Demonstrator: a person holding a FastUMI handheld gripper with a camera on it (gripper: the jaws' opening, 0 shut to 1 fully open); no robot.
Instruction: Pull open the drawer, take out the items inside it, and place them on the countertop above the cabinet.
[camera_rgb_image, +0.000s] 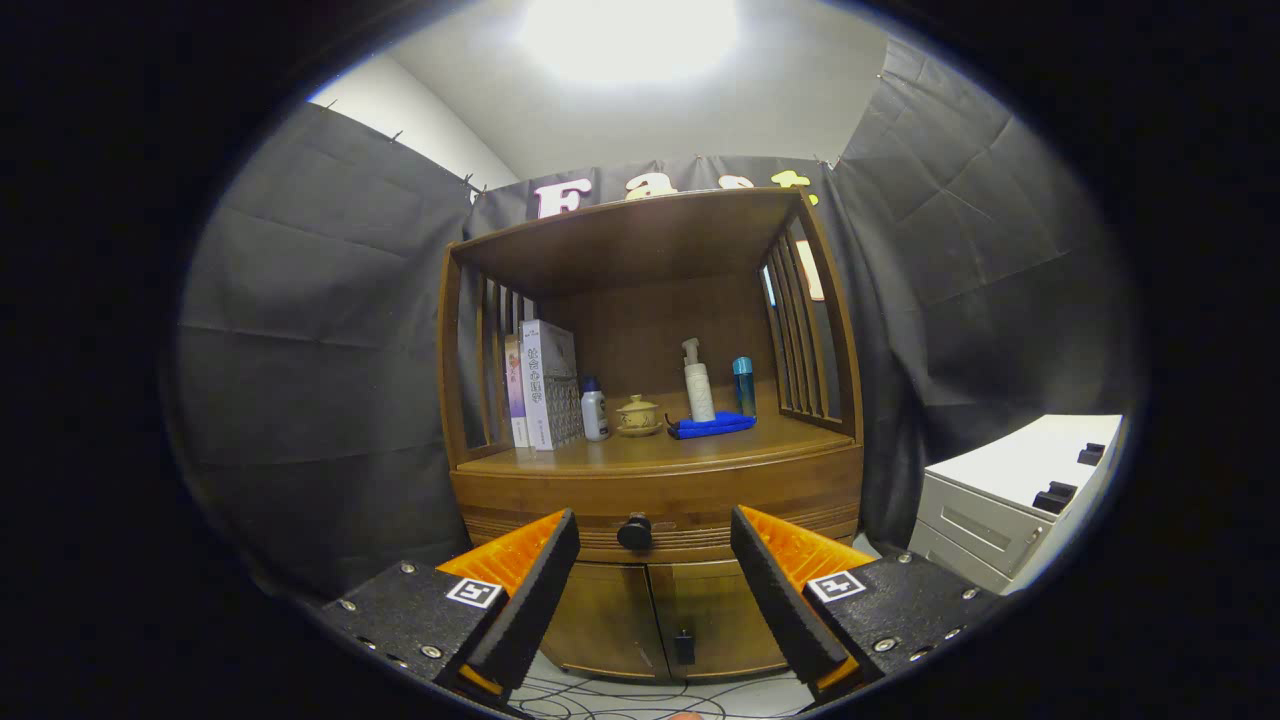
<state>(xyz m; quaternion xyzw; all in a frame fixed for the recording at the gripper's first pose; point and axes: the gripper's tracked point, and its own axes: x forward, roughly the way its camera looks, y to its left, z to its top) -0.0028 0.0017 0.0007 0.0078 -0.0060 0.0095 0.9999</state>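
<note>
Hand-held gripper (655, 545) hovering in front of a wooden cabinet (655, 490), fingers spread wide, gripping nothing. Drawer (560, 500) sitting fully shut, flush with the cabinet front; contents hidden, so cannot tell what is lying inside. Round dark drawer knob (634, 531) showing in the gap between the two fingers, beyond the tips and apart from both, slightly nearer the left one. Two lower cabinet doors (650, 615) sitting shut below the drawer, small dark latch (684, 647) near the seam at the bottom.

Table (700, 452) (the countertop right above the drawer) carrying a row of things under a slatted wooden hutch (640, 235):
- books (545, 385) standing upright at the left, against the side slats
- small white bottle (595, 411) with dark cap, just beside the books
- small lidded beige cup (637, 413) on a saucer, near the middle
- white pump bottle (698, 383) standing upright, right of the cup
- blue bottle (743, 385) just beside the pump bottle, farther right
- folded blue cloth (712, 425) lying flat in front of both bottles, looking to be touching the pump bottle's base

White drawer unit (1010, 500) standing well apart to the right of the cabinet, dark blocks (1060, 495) lying on top. Thin cables (620, 695) running over the pale floor below the fingers.
</note>
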